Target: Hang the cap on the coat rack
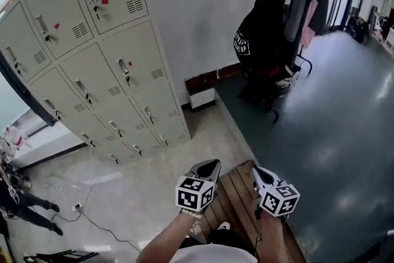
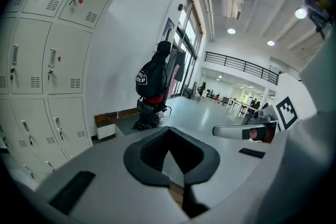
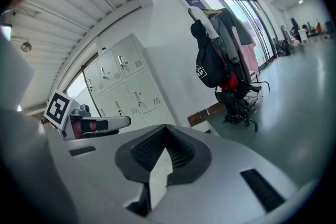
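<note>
Pointing toward the coat rack (image 1: 289, 3) yet well short of it, the left tongs (image 1: 208, 166) and right tongs (image 1: 258, 172) hang side by side, probably before any approach. Left gripper view: jaws together, nothing between; the rack stands ahead, past the lockers (image 2: 47, 60). Right gripper view: jaws together, empty. No view shows the cap; neither tongs carries it.

Grey left gripper (image 1: 212, 164), right gripper (image 1: 257, 170), black-and-white marker cubes (image 1: 195, 193), white shirt (image 1: 209, 254)
</note>
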### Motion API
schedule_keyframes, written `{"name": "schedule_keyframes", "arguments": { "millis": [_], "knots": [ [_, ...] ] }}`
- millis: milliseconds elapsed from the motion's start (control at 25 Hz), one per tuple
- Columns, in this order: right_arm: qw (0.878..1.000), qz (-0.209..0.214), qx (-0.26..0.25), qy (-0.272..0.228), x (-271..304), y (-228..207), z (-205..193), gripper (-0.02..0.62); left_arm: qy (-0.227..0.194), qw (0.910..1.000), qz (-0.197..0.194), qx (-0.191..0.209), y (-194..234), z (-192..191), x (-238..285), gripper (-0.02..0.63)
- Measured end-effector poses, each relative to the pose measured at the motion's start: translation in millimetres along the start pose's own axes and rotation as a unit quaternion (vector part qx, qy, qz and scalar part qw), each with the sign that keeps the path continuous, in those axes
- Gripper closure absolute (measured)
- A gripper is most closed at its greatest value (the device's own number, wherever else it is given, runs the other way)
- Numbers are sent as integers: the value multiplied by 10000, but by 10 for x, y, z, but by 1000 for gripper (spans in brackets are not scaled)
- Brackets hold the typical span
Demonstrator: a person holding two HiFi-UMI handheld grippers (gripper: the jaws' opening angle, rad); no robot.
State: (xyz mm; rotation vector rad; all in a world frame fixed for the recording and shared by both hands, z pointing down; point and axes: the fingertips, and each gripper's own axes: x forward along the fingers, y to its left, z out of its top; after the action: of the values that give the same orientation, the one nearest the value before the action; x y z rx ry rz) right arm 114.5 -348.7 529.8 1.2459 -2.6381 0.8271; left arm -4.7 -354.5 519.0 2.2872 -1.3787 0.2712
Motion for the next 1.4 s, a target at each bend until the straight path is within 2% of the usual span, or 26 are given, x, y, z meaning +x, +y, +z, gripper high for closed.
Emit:
{"name": "schedule_keyframes", "arguments": {
  "millis": [280, 560, 720, 840, 1040, 1200, 1400],
  "knots": [
    [9996, -238, 87, -95, 1, 354, -442, 592, 74, 9995, -310, 54, 202, -430, -297, 603],
    [9990, -371, -46, -259, 70, 1059, -1191, 592, 55, 9973, -718, 154, 512, -1069, -882, 603],
    [9978, -583, 62, -295, -106, 1497, -1535, 592, 138, 9944, -1049, 81, 502, -1367, -1321, 603],
    [9974, -634, 95, -331, -240, 1796, -1637, 592, 109, 9919, -1264, -60, 469, -1423, -1612, 603],
    [9964, -744, -9, -406, -475, 2096, -1755, 592, 20, 9900, -1408, 71, 388, -1475, -1948, 603],
    [9958, -785, -180, -429, -622, 2257, -1802, 592, -28, 9896, -1429, 136, 348, -1539, -2150, 603],
    [9945, -753, -187, -701, -835, 2409, -1795, 592, -101, 9902, -1365, 272, 237, -1550, -2338, 603]
  ]
}}
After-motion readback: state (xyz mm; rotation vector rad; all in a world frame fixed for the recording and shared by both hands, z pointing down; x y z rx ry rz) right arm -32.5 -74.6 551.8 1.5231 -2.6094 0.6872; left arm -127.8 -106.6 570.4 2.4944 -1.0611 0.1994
